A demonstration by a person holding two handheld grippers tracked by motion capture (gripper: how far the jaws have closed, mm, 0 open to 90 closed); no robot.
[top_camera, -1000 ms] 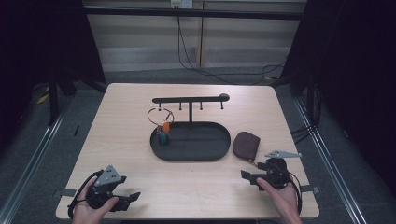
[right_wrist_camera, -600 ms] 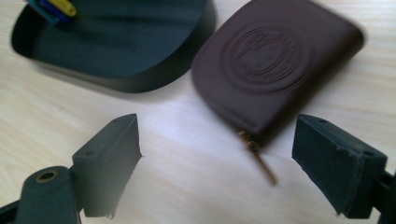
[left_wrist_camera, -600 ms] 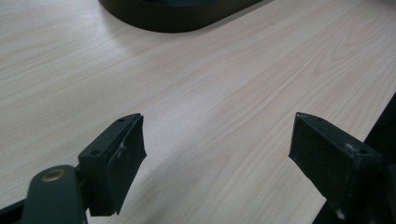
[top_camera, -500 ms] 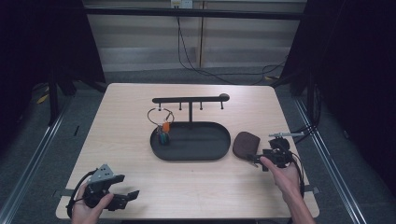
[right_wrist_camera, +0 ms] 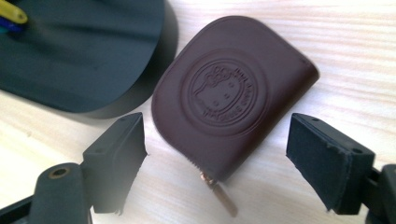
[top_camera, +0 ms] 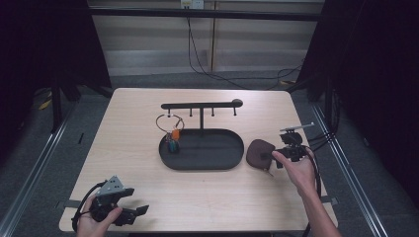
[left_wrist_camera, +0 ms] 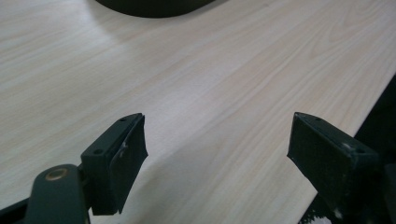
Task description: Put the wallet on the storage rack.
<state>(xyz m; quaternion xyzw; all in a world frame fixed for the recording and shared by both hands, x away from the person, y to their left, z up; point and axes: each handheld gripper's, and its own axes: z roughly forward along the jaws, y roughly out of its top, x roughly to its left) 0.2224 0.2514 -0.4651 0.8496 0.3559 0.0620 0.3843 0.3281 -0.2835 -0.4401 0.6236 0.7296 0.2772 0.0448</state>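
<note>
right gripper (right_wrist_camera: 217, 158): jaws wide, just been narrowing, straddling flat brown leather zip pouch (right_wrist_camera: 233, 93) beside black oval tray (top_camera: 201, 150), nothing gripped, lined up to grasp | left gripper (left_wrist_camera: 217, 154): wide open, empty, idle near-side of tray

Left gripper (top_camera: 141, 211) held low, jaws spread wide. Right gripper (top_camera: 271, 157) extended forward, jaws apart, just been closing slightly.

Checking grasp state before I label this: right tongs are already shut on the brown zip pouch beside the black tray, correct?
Not quite. The right tongs are open: in the right gripper view the pads stand on either side of the brown zip pouch without pressing on it, though they have just been closing a little. The rest holds: the pouch lies on the table right beside the black tray.
</note>
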